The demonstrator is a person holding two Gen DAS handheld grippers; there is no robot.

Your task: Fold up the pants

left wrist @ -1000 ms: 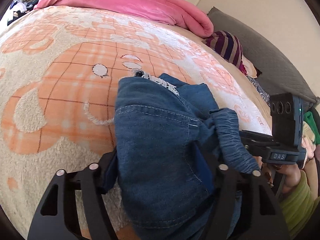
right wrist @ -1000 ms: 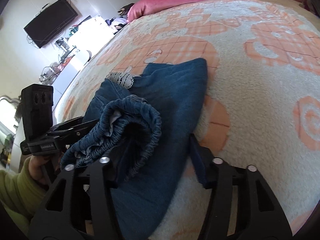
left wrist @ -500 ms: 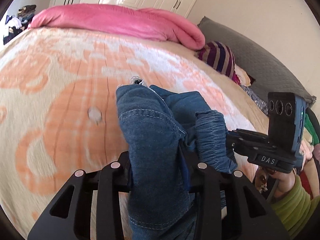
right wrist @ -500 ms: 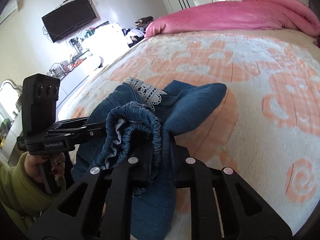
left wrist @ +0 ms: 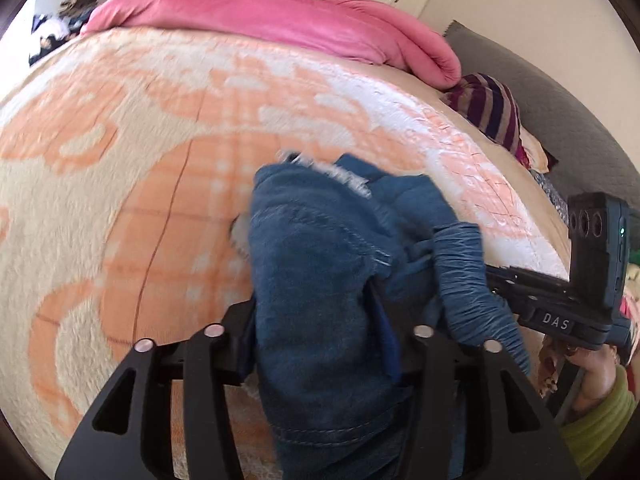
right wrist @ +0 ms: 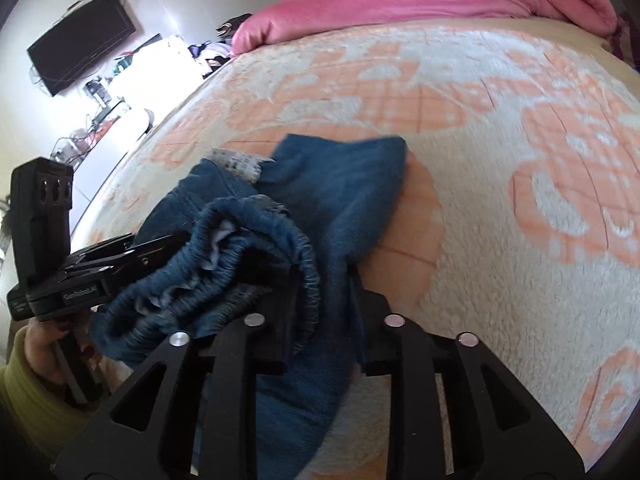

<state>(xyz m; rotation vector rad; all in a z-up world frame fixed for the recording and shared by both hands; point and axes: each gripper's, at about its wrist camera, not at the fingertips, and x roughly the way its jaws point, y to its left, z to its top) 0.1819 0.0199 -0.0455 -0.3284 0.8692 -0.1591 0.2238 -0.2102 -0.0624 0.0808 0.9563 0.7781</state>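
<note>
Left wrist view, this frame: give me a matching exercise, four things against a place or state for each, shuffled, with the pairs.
Things:
1. denim pants
2. pink duvet
3. striped cushion
4. right gripper

Places or states:
A. rolled along the far edge of the bed
B. comes in from the right, at the elastic waistband
C. bunched between the left gripper's jaws
D. beside the grey headboard

Pairs: 1-C, 2-A, 3-D, 4-B

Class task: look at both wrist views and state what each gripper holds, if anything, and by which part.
Both hold the denim pants. The left gripper pinches a bunched fold of denim; the right gripper pinches the gathered elastic waistband.
</note>
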